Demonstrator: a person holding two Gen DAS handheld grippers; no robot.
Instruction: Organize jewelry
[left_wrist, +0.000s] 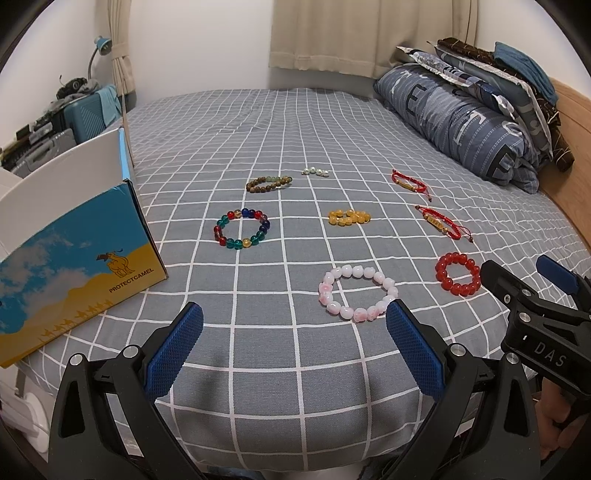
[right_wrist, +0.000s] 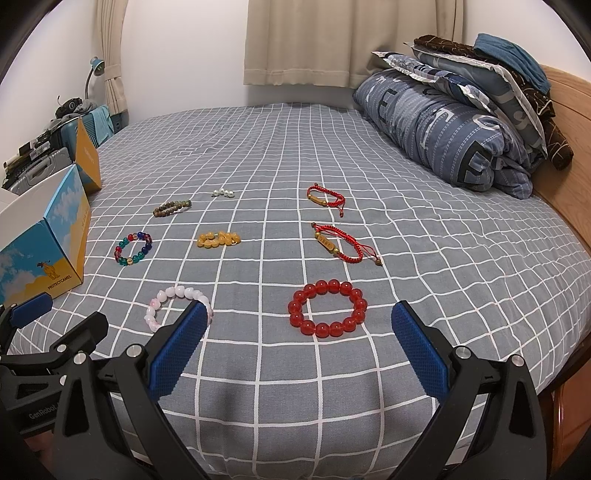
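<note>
Bracelets lay scattered on the bed (left_wrist: 295, 369), none in your open box (left_wrist: 74, 236) at left, whose inside stayed hidden. Both jaws stood open, empty. Only your right view showed the box's orange flap (right_wrist: 88, 162).

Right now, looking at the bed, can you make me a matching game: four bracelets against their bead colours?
Things:
1. bracelet nearest the box
2. bracelet ahead of the right gripper
3. bracelet by the left gripper
4. middle bracelet

Colours:
A. yellow
B. pale pink
C. mixed colours
D. red

Pairs: 1-C, 2-D, 3-B, 4-A
</note>
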